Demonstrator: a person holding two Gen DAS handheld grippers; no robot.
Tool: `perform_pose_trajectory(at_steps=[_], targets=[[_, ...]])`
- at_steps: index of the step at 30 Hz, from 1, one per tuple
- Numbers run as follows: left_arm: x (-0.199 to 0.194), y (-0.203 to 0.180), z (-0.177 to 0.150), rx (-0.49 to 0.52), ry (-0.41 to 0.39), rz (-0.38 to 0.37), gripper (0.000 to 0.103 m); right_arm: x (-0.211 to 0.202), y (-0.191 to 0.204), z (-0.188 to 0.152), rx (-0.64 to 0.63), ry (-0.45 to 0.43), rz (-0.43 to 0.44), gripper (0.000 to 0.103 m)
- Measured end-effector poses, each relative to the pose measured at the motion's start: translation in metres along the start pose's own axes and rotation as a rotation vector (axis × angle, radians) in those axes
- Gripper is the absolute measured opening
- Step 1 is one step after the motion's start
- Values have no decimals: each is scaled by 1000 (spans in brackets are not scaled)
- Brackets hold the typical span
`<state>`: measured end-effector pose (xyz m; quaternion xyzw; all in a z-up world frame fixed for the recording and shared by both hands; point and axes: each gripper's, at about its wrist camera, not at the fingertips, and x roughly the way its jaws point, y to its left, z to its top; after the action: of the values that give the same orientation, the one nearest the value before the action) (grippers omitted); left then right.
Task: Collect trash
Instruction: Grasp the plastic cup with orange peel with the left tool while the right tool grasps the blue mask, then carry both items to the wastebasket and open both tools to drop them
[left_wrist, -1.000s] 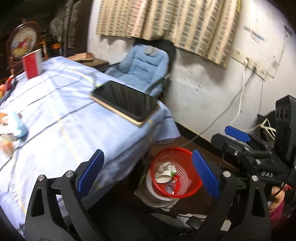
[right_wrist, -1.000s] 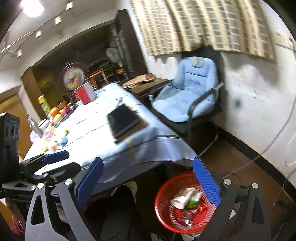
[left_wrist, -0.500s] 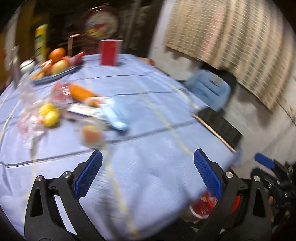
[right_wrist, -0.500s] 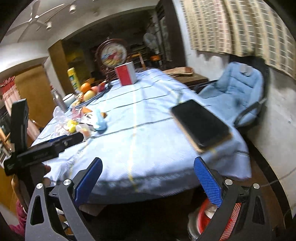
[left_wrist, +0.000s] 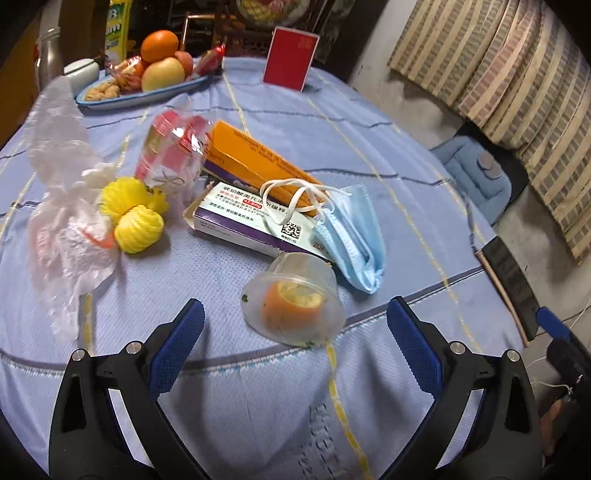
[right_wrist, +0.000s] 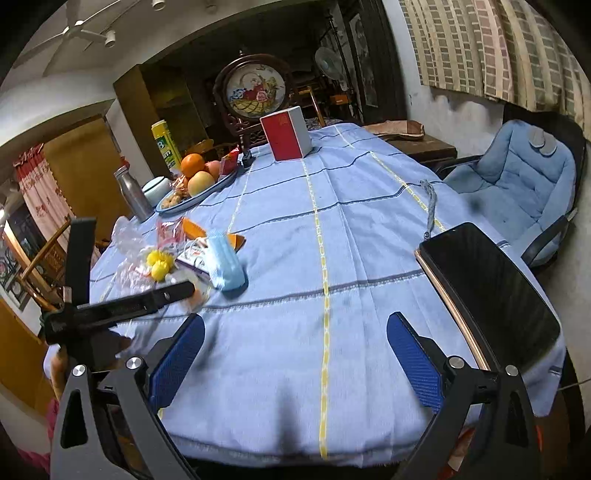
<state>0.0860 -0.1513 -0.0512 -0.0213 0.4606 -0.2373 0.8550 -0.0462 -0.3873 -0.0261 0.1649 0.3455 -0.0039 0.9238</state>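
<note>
Trash lies on the blue tablecloth: a clear plastic cup with orange peel (left_wrist: 293, 297) on its side, a blue face mask (left_wrist: 351, 236), a white-purple medicine box (left_wrist: 251, 221), an orange carton (left_wrist: 255, 162), yellow foam nets (left_wrist: 133, 214) and crumpled clear plastic bags (left_wrist: 62, 206). My left gripper (left_wrist: 295, 341) is open just in front of the cup, which sits between its fingers' line. My right gripper (right_wrist: 295, 356) is open over bare cloth; the same pile shows at its left, with the mask (right_wrist: 225, 264) nearest.
A fruit plate (left_wrist: 147, 94), a red box (left_wrist: 290, 59) and a steel bottle (right_wrist: 131, 195) stand at the table's far side. A black tablet (right_wrist: 487, 291) lies at the right edge. A blue chair (right_wrist: 517, 188) stands beyond it.
Both grippers swung from the red bin on the floor up to the tabletop. The left one has closed in on the trash pile, and the cup now lies just ahead of it.
</note>
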Motion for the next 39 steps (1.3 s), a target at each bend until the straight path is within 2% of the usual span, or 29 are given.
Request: perform_pose_trajectory(at_steps=[1, 3, 5, 8, 12, 15, 17, 19, 24, 26, 29, 32, 34, 35, 36, 39], targets=[[4, 4, 2, -2, 8, -5, 94, 4, -1, 3, 7, 4, 5, 97], [6, 6, 4, -5, 8, -29, 83, 12, -3, 7, 21, 15, 17, 97], [7, 6, 7, 16, 10, -28, 55, 19, -2, 11, 27, 22, 29, 97], [1, 8, 5, 31, -13, -47, 56, 30, 7, 17, 17, 24, 39, 97], [-16, 15, 3, 76, -96, 73, 56, 53, 25, 24, -19, 47, 53, 97], [-21, 25, 2, 78, -107, 100, 56, 73, 41, 28, -46, 72, 68, 97], [-20, 31, 1, 66, -99, 92, 56, 85, 52, 30, -58, 86, 82, 97], [-22, 37, 2, 52, -103, 47, 56, 100, 62, 34, -67, 105, 87, 96], [-22, 38, 4, 57, -110, -32, 56, 130, 76, 40, -67, 156, 97, 89], [-21, 37, 5, 57, -111, -41, 56, 141, 81, 41, -66, 178, 101, 86], [-23, 37, 4, 59, -119, -59, 56, 156, 85, 41, -63, 207, 98, 78], [-23, 40, 4, 48, -123, -73, 56, 165, 85, 41, -58, 232, 98, 66], [-23, 41, 5, 41, -121, -84, 56, 169, 85, 39, -60, 242, 90, 48], [-23, 41, 5, 41, -122, -87, 56, 170, 84, 38, -53, 241, 102, 43], [-24, 41, 5, 41, -123, -89, 56, 169, 82, 38, -45, 236, 105, 34], [-24, 40, 4, 44, -124, -94, 56, 158, 80, 39, -45, 205, 94, 29]])
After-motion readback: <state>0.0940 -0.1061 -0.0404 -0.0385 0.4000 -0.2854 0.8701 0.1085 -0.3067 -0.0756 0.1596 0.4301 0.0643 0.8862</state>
